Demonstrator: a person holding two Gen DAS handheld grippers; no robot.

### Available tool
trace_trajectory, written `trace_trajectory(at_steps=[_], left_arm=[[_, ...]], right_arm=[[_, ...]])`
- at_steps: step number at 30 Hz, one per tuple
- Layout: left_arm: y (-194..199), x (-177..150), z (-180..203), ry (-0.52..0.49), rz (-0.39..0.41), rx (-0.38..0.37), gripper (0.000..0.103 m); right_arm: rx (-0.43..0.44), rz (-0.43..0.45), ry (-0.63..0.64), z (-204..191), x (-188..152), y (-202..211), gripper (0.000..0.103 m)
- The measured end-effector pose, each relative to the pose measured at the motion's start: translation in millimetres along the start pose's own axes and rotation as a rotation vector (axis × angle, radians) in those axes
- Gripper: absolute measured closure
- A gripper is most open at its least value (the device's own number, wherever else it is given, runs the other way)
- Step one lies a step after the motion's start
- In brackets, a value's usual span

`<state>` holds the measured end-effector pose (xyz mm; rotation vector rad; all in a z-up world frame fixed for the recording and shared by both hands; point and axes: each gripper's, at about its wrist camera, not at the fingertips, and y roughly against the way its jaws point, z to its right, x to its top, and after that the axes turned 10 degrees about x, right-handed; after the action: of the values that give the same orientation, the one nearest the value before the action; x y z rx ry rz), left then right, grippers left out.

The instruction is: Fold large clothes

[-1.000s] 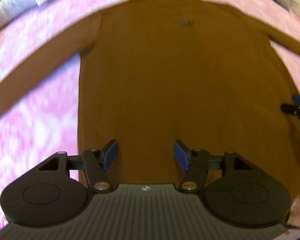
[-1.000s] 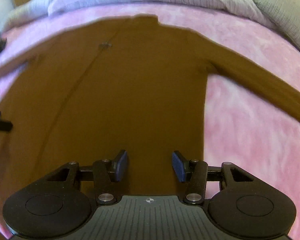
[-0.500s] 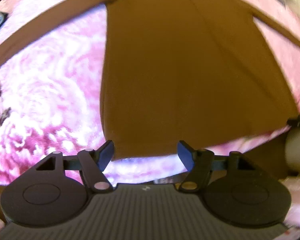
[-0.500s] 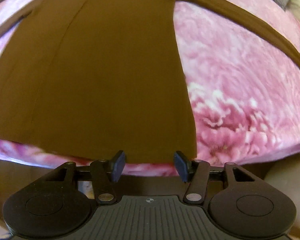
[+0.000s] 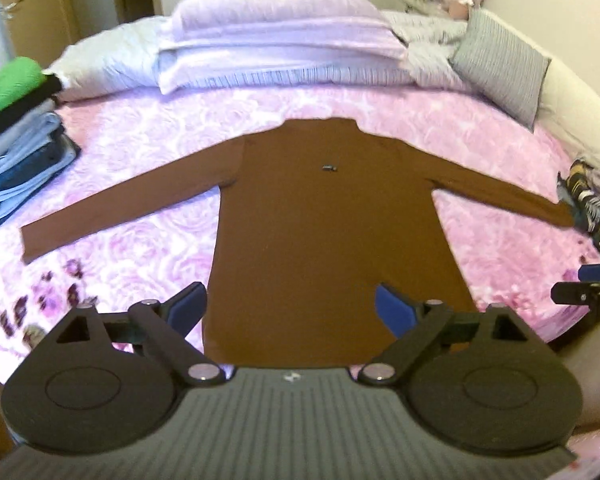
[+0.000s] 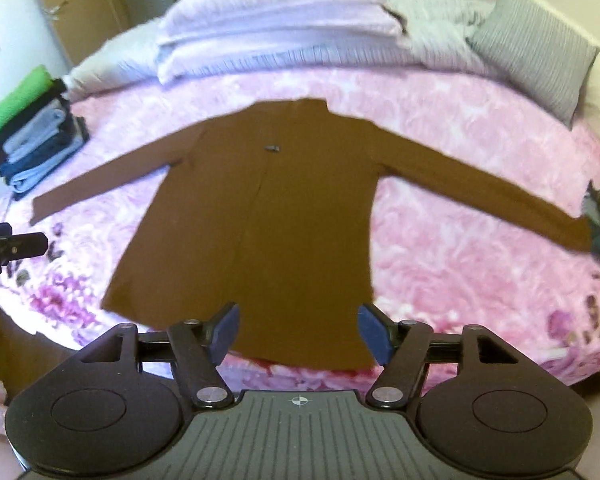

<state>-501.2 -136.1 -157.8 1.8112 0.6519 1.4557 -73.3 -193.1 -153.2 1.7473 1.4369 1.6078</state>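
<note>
Your left gripper [image 5: 290, 308] has its fingers spread wide with nothing between the pads; they have just been opening, and the right gripper [image 6: 298, 330] shows the same, blue pads apart and empty; neither touches cloth. Just beyond both sets of fingertips lies the hem of the brown long-sleeved top [image 5: 332, 232]; it rests flat on the pink floral bedspread [image 5: 148, 240], body straight ahead of the fingers, neck at the far end, a small dark tag [image 5: 329, 167] below the collar. The sleeves run out to either side, well apart from both grippers; spread like this, I judge the garment is laid out ready for its first fold, with hem and sleeve ends all free to be picked up.

Farther off, to the left of your fingers, a stack of folded clothes [image 5: 20, 144] sits on the bed, green on top, then black, grey and blue layers; likely the finished pile. To the right, a patterned dark garment [image 5: 592, 208] lies at the right cuff, probably waiting its turn. Beyond the collar, lilac folded bedding [image 5: 276, 40] and a grey striped pillow [image 5: 504, 68] sit at the head of the bed; no container is in view.
</note>
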Motion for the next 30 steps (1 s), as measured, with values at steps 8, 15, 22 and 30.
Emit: trace_trajectory(at_steps=[8, 15, 22, 30], left_arm=[[89, -34, 23, 0.064, 0.026, 0.06, 0.007], [139, -55, 35, 0.085, 0.07, 0.086, 0.004], [160, -64, 55, 0.072, 0.008, 0.137, 0.001], [166, -76, 82, 0.039, -0.019, 0.114, 0.001]], right_arm=[[0.048, 0.032, 0.001, -3, -34, 87, 0.039], [0.1, 0.026, -0.008, -10, -56, 134, 0.038], [0.085, -0.007, 0.033, -22, -78, 142, 0.038], [0.084, -0.005, 0.045, -27, -90, 149, 0.038]])
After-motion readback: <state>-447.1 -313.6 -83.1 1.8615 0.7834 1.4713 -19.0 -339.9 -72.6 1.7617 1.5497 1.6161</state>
